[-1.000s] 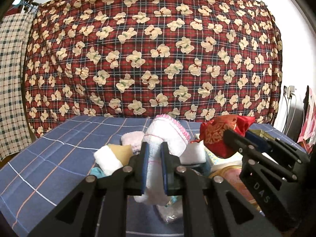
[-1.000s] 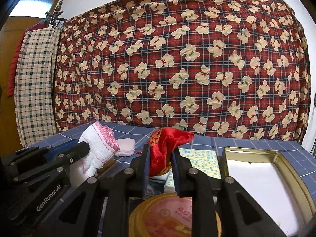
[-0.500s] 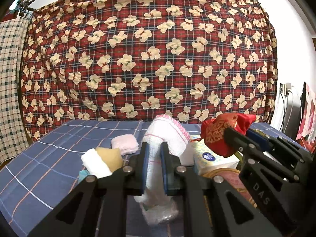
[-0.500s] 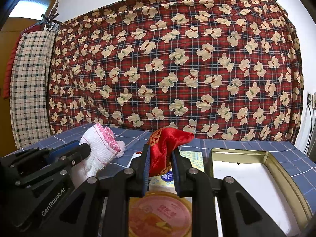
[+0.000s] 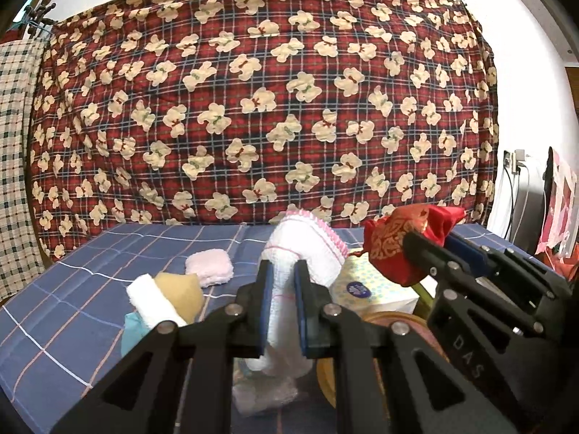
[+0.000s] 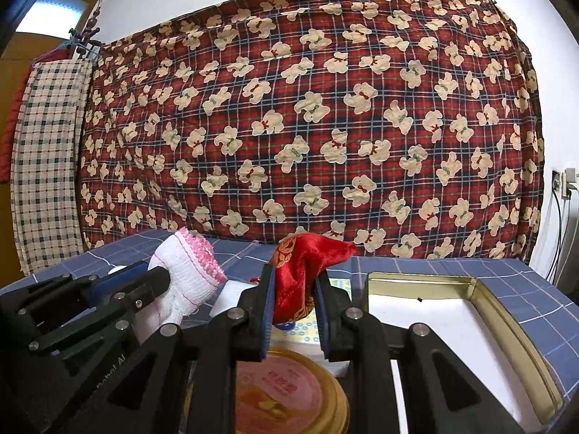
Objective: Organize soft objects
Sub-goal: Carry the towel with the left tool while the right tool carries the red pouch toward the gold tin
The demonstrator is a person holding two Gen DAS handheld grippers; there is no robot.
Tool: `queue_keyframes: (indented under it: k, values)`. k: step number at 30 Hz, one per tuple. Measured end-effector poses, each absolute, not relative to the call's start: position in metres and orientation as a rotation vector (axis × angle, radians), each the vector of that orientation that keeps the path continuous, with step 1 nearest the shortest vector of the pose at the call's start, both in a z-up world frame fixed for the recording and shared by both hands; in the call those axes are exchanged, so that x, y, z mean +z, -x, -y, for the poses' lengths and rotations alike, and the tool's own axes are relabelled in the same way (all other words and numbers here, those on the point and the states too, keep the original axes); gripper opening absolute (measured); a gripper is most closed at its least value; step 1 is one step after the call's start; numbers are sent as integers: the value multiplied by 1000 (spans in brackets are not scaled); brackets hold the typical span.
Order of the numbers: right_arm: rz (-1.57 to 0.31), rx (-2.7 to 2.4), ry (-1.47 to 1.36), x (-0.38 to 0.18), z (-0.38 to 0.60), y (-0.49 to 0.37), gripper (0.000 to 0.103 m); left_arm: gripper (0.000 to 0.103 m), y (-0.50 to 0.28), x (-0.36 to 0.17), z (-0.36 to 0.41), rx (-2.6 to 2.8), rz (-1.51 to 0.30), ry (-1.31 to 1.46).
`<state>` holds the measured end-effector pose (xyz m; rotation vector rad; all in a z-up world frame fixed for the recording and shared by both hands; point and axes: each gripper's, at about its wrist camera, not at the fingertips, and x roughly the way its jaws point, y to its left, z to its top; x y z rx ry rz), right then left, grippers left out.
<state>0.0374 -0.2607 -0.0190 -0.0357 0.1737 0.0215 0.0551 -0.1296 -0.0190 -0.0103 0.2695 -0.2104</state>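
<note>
My left gripper (image 5: 282,275) is shut on a white sock with a pink cuff (image 5: 307,249), held up above the blue checked cloth; the sock (image 6: 188,275) also shows at the left of the right wrist view. My right gripper (image 6: 295,282) is shut on a red satin pouch with gold pattern (image 6: 304,271), and the pouch (image 5: 398,246) shows at the right of the left wrist view. A pink folded cloth (image 5: 209,266), a white rolled cloth (image 5: 153,300) and a tan cloth (image 5: 182,287) lie on the bed at the left.
An open gold rectangular tin (image 6: 506,311) with a white inside sits at the right. A round gold tin lid (image 6: 289,390) lies below the right gripper. A tissue pack with blue dots (image 5: 369,285) lies between the grippers. A red plaid bear quilt (image 5: 271,108) hangs behind.
Both grippers have drifted sideways over the bed with their loads; the pink, white and tan cloths now sit further left in the left wrist view, and the open tin looks closer.
</note>
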Motion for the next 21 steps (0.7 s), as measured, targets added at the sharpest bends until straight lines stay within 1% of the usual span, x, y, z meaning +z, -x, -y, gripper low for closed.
queue_keyframes:
  k: [21]
  values:
    - [-192,-52,4,-20,286,-36,23,10,-59,-20,161,-281,-280,9]
